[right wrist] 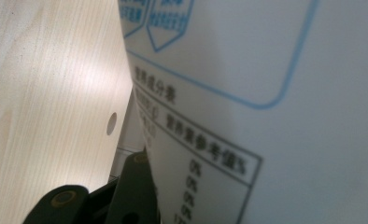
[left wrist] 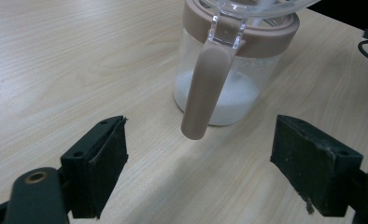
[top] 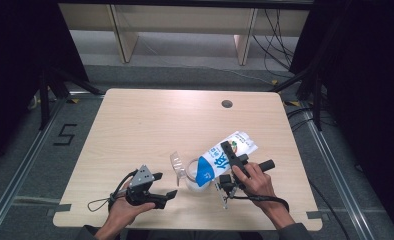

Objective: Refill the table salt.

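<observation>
A blue-and-white milk carton (top: 220,157) is tipped down to the left, its top over the mouth of a clear jug (top: 191,179). My right gripper (top: 233,159) is shut on the carton's body. In the right gripper view the carton's printed side (right wrist: 266,116) presses against one black finger (right wrist: 135,186). The jug (left wrist: 229,88) has a brown-pink collar and handle (left wrist: 204,93), and white liquid lies in its bottom. Its clear lid (top: 176,162) stands flipped up. My left gripper (top: 165,185) is open just left of the jug, jaws wide apart, the handle ahead between them and untouched.
The light wooden table (top: 150,125) has a round cable hole (top: 227,104) near its far edge. Both hands rest close to the near edge. Black curtains stand on both sides, and wooden furniture legs (top: 125,40) stand behind the table.
</observation>
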Motion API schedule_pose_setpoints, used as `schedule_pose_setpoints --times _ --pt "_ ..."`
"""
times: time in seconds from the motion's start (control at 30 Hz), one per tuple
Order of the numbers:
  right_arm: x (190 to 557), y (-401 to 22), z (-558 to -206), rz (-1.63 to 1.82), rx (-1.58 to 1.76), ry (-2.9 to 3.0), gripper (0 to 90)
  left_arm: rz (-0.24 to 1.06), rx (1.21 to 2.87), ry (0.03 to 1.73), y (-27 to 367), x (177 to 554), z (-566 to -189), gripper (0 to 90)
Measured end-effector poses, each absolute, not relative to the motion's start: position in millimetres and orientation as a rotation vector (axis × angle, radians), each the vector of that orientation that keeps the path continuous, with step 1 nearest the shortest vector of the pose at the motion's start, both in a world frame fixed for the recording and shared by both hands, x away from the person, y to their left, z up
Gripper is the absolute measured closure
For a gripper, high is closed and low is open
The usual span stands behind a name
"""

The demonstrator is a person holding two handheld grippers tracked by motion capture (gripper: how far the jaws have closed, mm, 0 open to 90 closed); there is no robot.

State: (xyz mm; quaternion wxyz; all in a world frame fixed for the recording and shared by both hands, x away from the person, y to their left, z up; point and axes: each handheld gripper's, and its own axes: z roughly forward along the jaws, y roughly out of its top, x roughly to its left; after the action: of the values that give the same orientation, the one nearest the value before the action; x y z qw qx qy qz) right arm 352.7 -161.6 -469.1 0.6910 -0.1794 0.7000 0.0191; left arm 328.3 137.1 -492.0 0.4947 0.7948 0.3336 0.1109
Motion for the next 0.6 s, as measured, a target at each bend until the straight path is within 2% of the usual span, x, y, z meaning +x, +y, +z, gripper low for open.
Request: schedule_pose_setpoints --times 0.6 --pt "353.4 -161.1 -467.1 0.029 -0.429 1.554 68.6 0.268 1.926 0.809 137.1 328.3 -492.0 17.7"
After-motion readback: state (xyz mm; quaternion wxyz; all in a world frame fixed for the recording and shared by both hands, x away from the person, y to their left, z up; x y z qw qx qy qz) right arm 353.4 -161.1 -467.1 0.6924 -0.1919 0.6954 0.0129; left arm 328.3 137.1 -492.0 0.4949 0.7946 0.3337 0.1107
